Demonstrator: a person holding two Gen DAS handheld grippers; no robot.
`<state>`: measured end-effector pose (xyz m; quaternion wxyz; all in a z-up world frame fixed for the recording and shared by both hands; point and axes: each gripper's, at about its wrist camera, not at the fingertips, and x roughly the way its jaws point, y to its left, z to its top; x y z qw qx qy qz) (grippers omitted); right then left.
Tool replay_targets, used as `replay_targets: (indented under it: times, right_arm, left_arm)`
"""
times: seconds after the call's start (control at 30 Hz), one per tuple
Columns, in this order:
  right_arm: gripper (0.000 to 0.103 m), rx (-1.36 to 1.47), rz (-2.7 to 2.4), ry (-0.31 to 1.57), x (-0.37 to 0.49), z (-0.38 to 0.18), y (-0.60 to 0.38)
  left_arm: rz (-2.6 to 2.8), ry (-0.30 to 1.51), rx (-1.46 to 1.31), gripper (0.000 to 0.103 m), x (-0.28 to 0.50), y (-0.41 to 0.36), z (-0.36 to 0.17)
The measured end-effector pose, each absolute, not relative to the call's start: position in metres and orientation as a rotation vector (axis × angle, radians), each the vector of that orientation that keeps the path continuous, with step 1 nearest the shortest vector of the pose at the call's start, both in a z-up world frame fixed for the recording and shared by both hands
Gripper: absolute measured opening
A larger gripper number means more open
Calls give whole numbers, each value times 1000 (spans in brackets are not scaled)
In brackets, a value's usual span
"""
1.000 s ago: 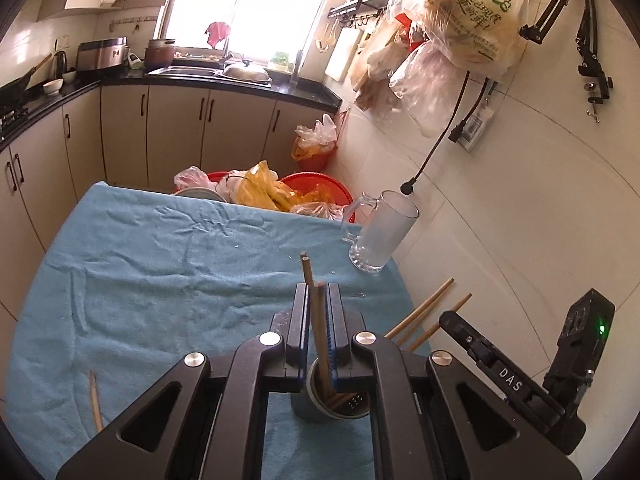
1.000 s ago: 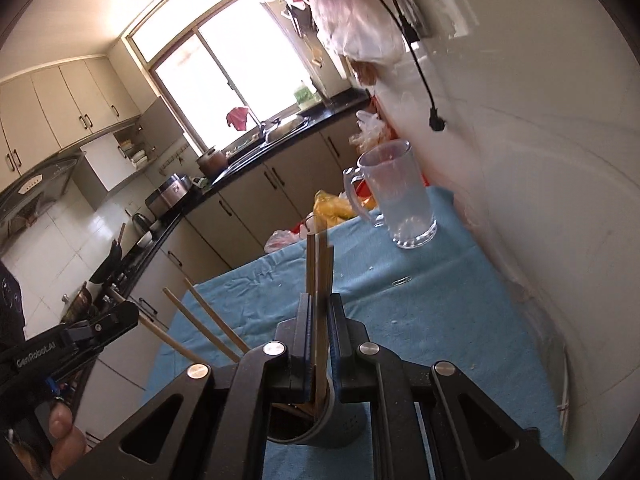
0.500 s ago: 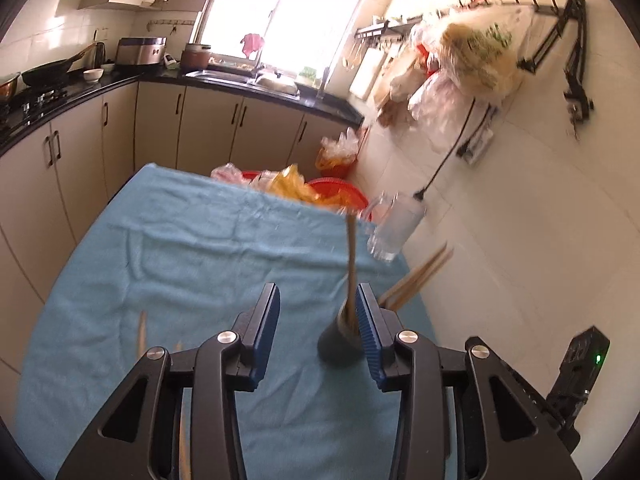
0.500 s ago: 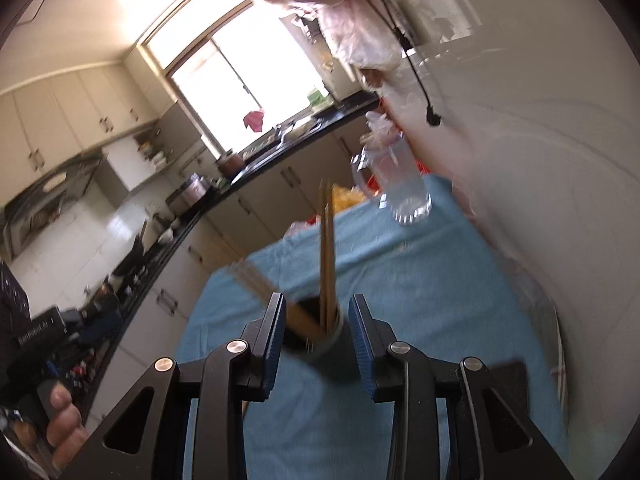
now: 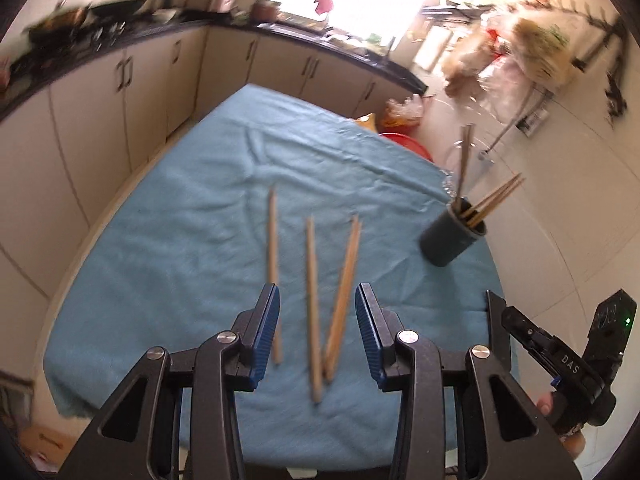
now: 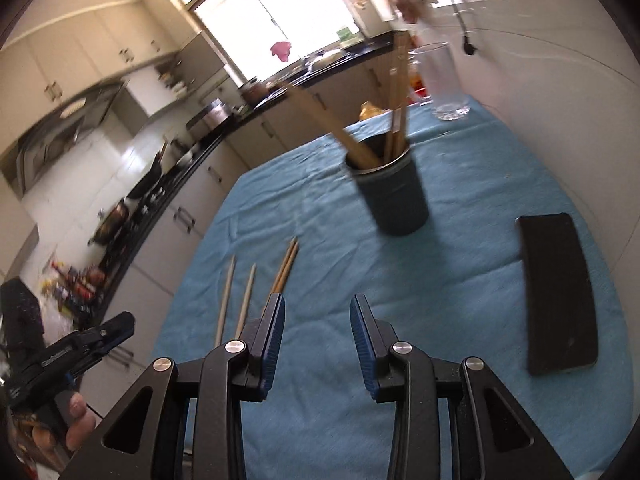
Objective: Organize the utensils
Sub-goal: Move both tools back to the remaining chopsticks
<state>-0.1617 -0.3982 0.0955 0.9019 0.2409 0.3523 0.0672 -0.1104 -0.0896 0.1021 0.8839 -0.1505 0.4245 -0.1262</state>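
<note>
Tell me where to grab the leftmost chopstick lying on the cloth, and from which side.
Grip the leftmost chopstick near mid-length, coming straight down with the open left gripper, jaws across its width. It lies flat on the cloth, apart from the other loose ones, so probably nothing crowds the fingers.

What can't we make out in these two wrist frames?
- Chopstick count in the holder: motion blur in both views; the rim hides the lower ends.
- Loose chopsticks: near ends hidden behind the left gripper and right gripper in the right view.
- Glass mug: smeared; contents unreadable.
</note>
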Motion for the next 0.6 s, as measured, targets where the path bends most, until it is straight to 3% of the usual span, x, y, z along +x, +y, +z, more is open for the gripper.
replay_targets:
  times: [0.23, 0.6]
  right_arm:
    - [37, 450, 172, 783, -154, 87, -365]
    - [37, 438, 145, 860, -126, 54, -367]
  left_arm:
    - [-227, 956, -356, 38, -104, -60, 75]
    - [-242, 1059, -271, 38, -57, -76, 40]
